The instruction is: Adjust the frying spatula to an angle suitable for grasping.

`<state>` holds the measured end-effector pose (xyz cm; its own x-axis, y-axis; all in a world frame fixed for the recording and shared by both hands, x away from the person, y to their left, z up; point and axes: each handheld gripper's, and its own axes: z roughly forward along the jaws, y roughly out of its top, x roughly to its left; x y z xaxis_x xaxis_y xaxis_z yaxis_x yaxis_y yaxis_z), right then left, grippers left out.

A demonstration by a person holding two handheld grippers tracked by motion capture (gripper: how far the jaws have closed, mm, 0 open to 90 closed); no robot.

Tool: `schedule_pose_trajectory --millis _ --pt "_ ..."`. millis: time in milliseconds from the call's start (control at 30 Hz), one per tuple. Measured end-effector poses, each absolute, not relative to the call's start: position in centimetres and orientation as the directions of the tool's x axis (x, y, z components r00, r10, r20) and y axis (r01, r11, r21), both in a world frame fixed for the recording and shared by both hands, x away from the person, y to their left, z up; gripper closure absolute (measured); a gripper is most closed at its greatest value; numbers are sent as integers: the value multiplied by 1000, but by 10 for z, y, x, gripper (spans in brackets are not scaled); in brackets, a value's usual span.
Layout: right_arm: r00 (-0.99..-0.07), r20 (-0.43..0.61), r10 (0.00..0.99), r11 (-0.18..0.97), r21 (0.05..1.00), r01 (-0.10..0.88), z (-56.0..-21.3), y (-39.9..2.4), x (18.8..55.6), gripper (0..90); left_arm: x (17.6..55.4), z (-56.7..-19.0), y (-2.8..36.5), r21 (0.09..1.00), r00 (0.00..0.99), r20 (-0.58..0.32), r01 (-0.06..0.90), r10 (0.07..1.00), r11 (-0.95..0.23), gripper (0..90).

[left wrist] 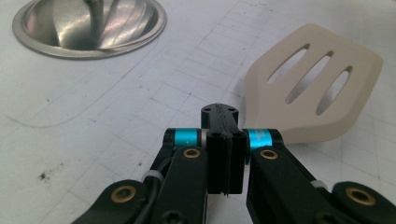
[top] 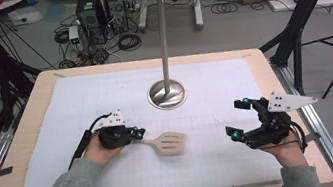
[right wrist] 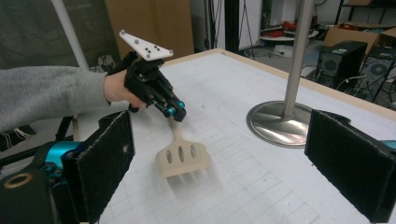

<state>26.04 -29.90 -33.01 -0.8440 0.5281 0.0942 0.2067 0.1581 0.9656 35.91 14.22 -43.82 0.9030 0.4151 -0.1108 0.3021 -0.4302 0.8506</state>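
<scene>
The left gripper (top: 136, 134) is clamped on the handle of a cream spatula (top: 166, 143), jaws pressed tight against it in the left gripper view. The spatula runs out to the right of that hand, its long axis lying roughly left to right across the near half of the white mat (top: 57, 121) and slanting a little toward the near edge, so the handle end sits in the jaws and the broad blade points at the other hand. From the right gripper view the blade (right wrist: 181, 159) looks tipped down with its front edge at or just above the mat — I can't quite tell whether it touches, though the soft shadow under it suggests a slight gap.

The right gripper (top: 239, 118) waits well apart on the right side of the table, jaws spread wide with nothing between them, their black pads (right wrist: 106, 158) facing each other across open air. The left hand is plainly the nearer one — it already has the thing.

The spatula itself is a pale, matte piece, plastic or silicone by the look, with a flat trapezoid blade cut by three long slots (left wrist: 314, 77) and a narrow neck.

Beyond it, toward the far middle of the mat, stands a tall metal stand (top: 161, 38) on a round shiny base (top: 167, 95), with hooks at the top. The spatula lies near and slightly left of that base, not touching it.
</scene>
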Motion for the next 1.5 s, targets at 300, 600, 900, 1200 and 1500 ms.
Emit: schedule_pose_trajectory --millis 300,600,900,1200,1500 --pt "-846 96 524 159 965 208 -331 -298 262 74 359 -444 137 835 904 -97 301 416 -460 896" --pt "-849 103 519 156 965 213 -331 -298 261 74 358 -446 131 817 899 -69 301 433 -493 896" --pt "-851 100 515 160 965 210 -331 -298 261 73 356 -446 129 808 903 -38 280 428 -518 898" --pt "-849 99 518 157 966 208 -331 -299 260 74 361 -447 121 791 893 -32 297 449 -535 898" --pt "-853 102 512 163 963 213 -331 -296 262 74 357 -445 120 783 891 -26 300 454 -544 900"
